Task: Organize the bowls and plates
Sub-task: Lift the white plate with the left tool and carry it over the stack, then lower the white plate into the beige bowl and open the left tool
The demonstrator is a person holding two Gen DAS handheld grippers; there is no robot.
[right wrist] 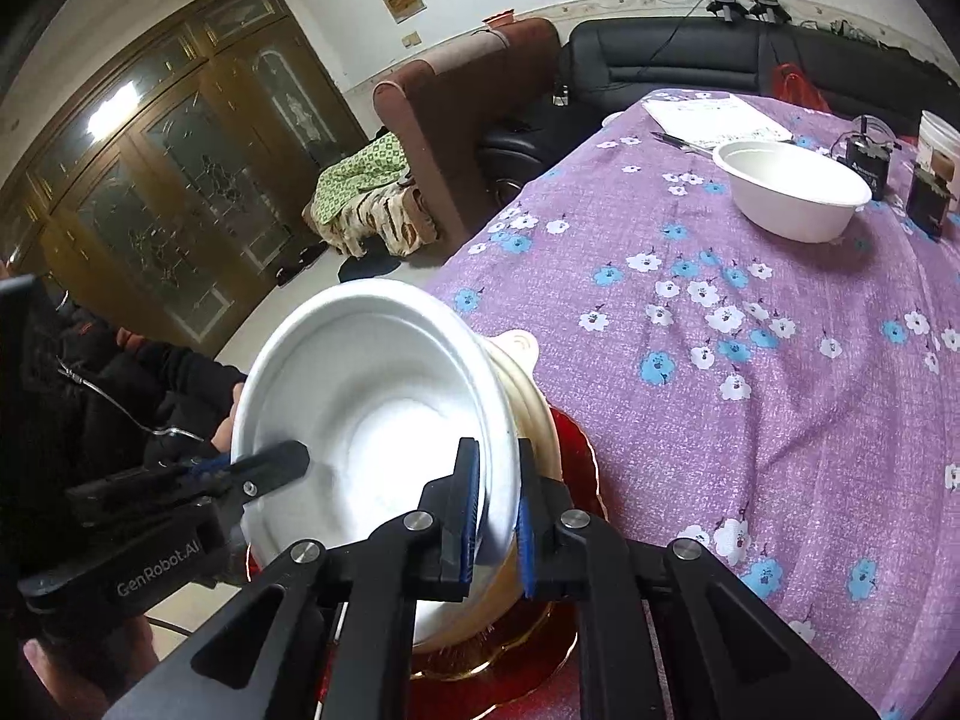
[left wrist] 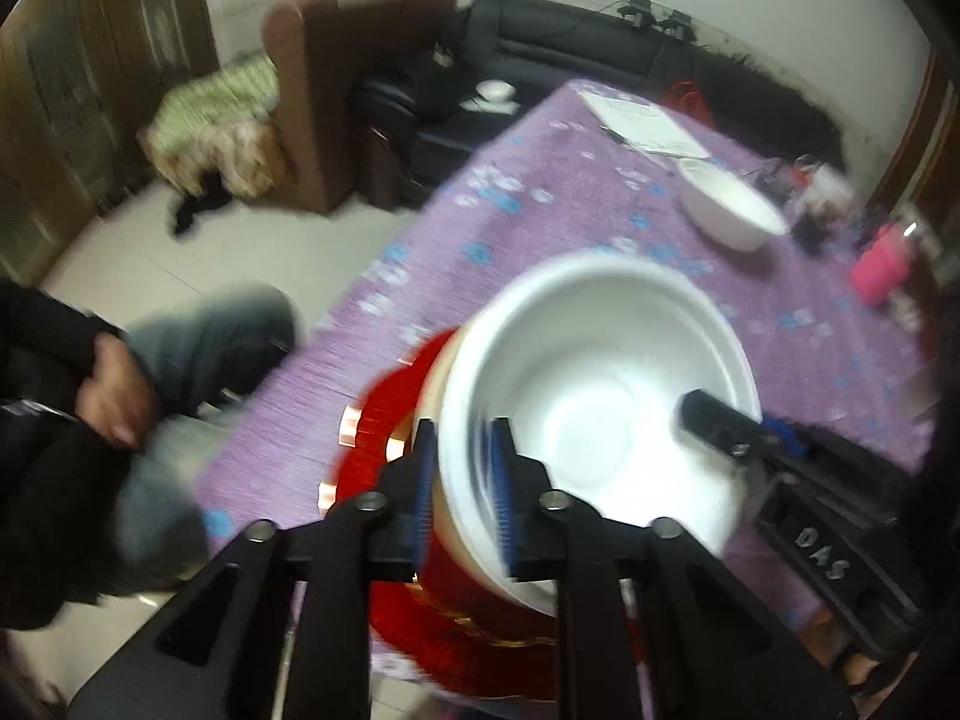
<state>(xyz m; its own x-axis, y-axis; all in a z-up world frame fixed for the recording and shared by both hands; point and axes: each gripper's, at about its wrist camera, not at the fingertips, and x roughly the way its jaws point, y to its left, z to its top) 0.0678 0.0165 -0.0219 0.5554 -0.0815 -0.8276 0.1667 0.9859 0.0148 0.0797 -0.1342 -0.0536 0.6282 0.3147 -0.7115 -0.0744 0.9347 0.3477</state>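
Both grippers on the rim of the white bowl [right wrist: 384, 420], near table corner.

White bowl sits nested in a cream bowl [right wrist: 528, 414] on a red plate [right wrist: 576, 456], on the table [right wrist: 750, 360] with its purple floral cloth. Left gripper [left wrist: 462, 480]: fingers straddle the near rim, slightly apart; contact unclear, view blurred. Right gripper [right wrist: 498, 516]: fingers straddle the opposite rim, narrow gap, pads right at the wall; can't confirm a clamp. Second white bowl [right wrist: 792, 192] stands well apart, near paper sheets [right wrist: 714, 114] at the far end.
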